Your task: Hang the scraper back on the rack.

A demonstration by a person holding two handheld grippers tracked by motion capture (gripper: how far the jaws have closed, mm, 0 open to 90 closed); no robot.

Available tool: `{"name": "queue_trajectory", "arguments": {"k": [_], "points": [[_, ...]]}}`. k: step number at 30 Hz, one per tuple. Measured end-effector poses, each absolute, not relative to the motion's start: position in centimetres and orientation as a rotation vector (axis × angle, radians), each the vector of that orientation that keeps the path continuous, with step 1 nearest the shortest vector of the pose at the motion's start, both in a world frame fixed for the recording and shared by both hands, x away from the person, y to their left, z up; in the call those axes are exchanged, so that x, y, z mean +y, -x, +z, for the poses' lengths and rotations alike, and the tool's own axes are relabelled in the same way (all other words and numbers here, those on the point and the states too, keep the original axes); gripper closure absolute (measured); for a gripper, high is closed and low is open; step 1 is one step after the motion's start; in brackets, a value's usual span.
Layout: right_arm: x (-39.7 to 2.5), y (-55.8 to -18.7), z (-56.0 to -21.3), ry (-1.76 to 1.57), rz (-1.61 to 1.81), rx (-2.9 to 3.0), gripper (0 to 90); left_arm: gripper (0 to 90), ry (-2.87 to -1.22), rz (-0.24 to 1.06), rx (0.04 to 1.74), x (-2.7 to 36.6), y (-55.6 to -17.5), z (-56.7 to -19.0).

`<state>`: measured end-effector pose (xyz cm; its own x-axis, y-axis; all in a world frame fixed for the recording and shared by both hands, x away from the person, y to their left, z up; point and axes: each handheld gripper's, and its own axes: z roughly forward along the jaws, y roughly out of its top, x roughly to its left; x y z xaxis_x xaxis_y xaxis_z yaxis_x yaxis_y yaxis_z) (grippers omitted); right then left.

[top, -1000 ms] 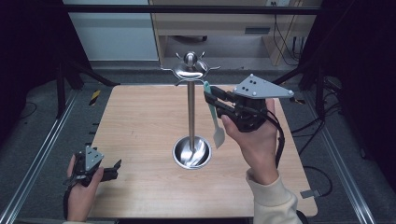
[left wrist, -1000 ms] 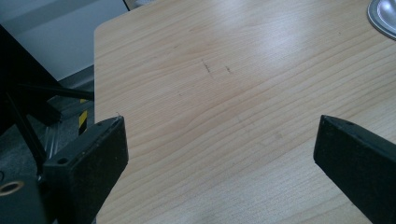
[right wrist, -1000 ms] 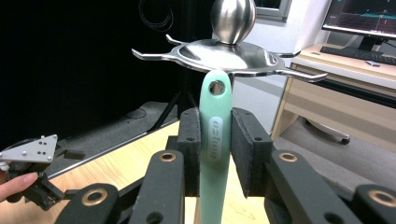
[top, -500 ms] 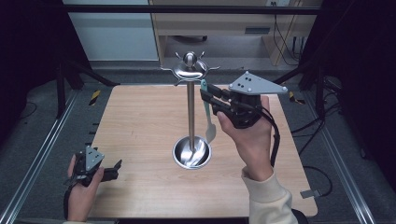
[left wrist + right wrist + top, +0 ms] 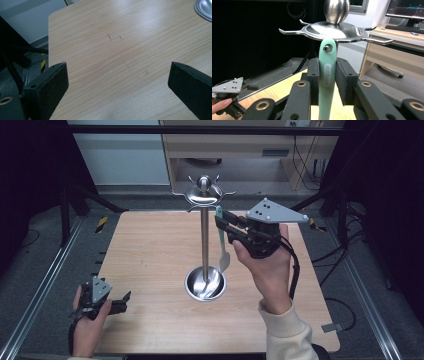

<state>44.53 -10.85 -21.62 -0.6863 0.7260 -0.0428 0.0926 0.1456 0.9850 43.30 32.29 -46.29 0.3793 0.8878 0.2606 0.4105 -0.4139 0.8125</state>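
Nearest me, the left gripper (image 5: 122, 299) sits low at the near-left corner of the desk (image 5: 150, 245), held in the person's left hand (image 5: 87, 320). Its fingers (image 5: 47, 85) are spread wide w/ nothing between them, just bare wood. It's well apart from the work, so no trouble from that side unless it swings in.

Further in, the right hand (image 5: 267, 265) holds the right gripper (image 5: 327, 80) up near the top of the stand (image 5: 204, 240). Its fingers (image 5: 313, 75) are clamped on the upper handle of a mint-green spatula (image 5: 327, 75), which hangs blade-down beside the pole, blade just above the stand's round base (image 5: 205, 285). The handle's hole (image 5: 326, 48) sits right at the tip of one of the hooks (image 5: 374, 40) under the top disc; in the right gripper view a bit of metal shows through the hole, but I can't tell if the hook is properly through or only lined up behind it.

That's the main risk, imo. If the fingers let go w/ the hook only partly in, the spatula drops, hits the base & maybe bounces off the desk. The hole is small and the hook thin, so a slight tilt of the hand would miss it. Pushing sideways to force it could rock the stand: tall, narrow, top-heavy, so it might tip. Also, pulling the gripper back at an angle could drag the handle off the hook again.

Beyond the desk: a cabinet (image 5: 235, 150) & cables on the floor, not in the way.
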Motion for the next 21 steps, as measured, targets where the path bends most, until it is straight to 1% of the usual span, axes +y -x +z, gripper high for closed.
{"name": "queue_trajectory", "arguments": {"k": [21], "points": [[-11.03, -44.54, -21.75, -0.769, 1.586, 1.906, 73.2, 2.7, -1.988, 0.932, 1.119, 32.34, -43.27, -46.28]]}}
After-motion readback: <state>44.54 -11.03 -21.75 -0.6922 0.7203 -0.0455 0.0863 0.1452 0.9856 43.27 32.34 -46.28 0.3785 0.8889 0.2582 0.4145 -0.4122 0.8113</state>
